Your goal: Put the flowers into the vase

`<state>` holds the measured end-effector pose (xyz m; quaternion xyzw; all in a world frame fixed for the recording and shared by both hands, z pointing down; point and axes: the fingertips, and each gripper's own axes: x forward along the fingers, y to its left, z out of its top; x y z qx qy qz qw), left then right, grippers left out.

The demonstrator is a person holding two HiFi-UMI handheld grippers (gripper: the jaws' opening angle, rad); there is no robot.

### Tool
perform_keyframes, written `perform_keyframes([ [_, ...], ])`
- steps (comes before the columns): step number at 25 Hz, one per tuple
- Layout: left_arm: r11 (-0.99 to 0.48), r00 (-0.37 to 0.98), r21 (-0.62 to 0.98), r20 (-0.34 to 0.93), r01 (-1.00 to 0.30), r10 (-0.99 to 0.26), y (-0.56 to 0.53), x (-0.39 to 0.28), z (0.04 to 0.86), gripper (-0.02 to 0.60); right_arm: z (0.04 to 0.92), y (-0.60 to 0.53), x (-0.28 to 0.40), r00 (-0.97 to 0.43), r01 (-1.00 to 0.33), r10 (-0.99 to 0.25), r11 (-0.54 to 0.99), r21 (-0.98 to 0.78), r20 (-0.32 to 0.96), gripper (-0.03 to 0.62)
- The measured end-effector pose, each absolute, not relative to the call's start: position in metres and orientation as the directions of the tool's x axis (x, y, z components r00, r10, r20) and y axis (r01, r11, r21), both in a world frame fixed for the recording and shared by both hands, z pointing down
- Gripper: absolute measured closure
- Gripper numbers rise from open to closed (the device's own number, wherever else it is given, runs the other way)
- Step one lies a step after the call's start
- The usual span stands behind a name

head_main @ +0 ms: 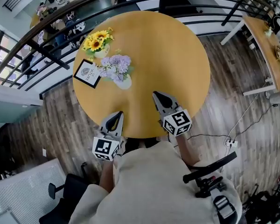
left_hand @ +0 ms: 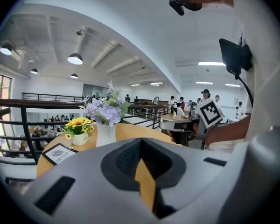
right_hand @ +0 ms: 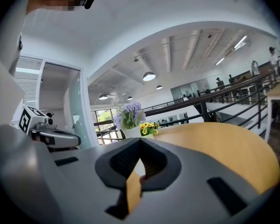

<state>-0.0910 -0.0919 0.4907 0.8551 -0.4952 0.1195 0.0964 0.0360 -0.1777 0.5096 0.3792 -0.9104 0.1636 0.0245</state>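
Round and wooden, the tabletop stands beside a black railing. Purple flowers sit in a white vase at its far left, near potted sunflowers and a framed card. The left gripper and right gripper hover at the near edge, well apart from the vase, fingers together and empty.

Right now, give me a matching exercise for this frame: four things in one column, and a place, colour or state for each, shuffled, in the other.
Things:
1. sunflowers
2. purple flowers
3. framed card
4. right gripper

Descriptions:
A. black border, near the table's left edge in the head view
B. jaws shut, nothing between them, over the table's near side
C. standing in the white vase
D. yellow, in the small cream pot

Pairs: 1-D, 2-C, 3-A, 4-B
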Motion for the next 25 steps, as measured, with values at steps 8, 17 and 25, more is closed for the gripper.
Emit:
perform_keyframes([
  [8, -0.596, 0.577, 0.016, 0.270, -0.803, -0.771, -0.082, -0.045, 0.483, 0.574, 0.482, -0.135, 0.094, -0.660, -0.725, -0.749, 0.615, -0.309, 0.057, 0.585],
  [17, -0.661, 0.643, 0.023, 0.260, -0.750, -0.721, -0.007, -0.025, 0.488, 0.575, 0.475, -0.037, 0.147, -0.568, -0.791, -0.821, 0.525, -0.314, 0.061, 0.585],
  [25, -0.650, 0.643, 0.057, 0.237, -0.758, -0.729, 0.086, -0.013, 0.494, 0.574, 0.474, 0.058, 0.139, -0.609, -0.775, -0.786, 0.563, -0.288, 0.103, 0.585],
])
